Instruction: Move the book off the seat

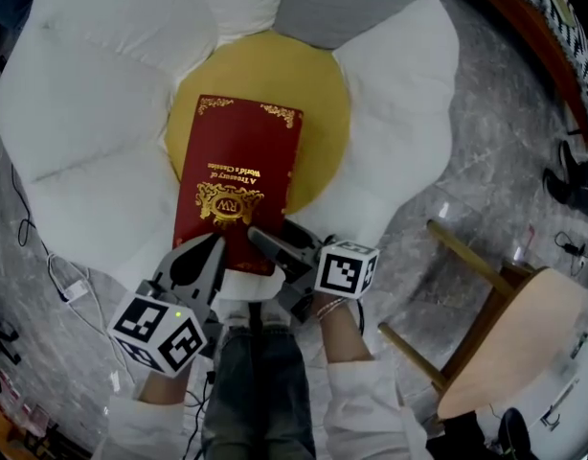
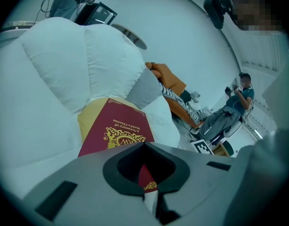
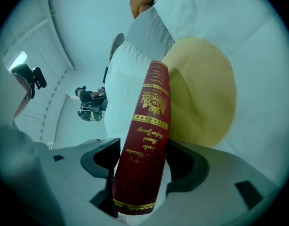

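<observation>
A red hardback book [image 1: 241, 171] with gold lettering lies on the yellow centre [image 1: 318, 75] of a white flower-shaped seat cushion [image 1: 93, 94]. My left gripper [image 1: 215, 245] is at the book's near left corner, jaws together, tips resting on the cover. In the left gripper view the book [image 2: 116, 131] shows beyond the left gripper [image 2: 144, 145] and through the hole between its jaws. My right gripper [image 1: 270, 247] holds the near right corner. In the right gripper view the book's spine [image 3: 149, 140] fills the right gripper [image 3: 142, 173], one jaw against each cover.
A grey pillow [image 1: 342, 3] lies at the seat's far side. A wooden chair [image 1: 524, 343] stands on the marble floor to my right, and cables [image 1: 64, 286] trail on the floor at left. A seated person [image 2: 229, 112] is across the room.
</observation>
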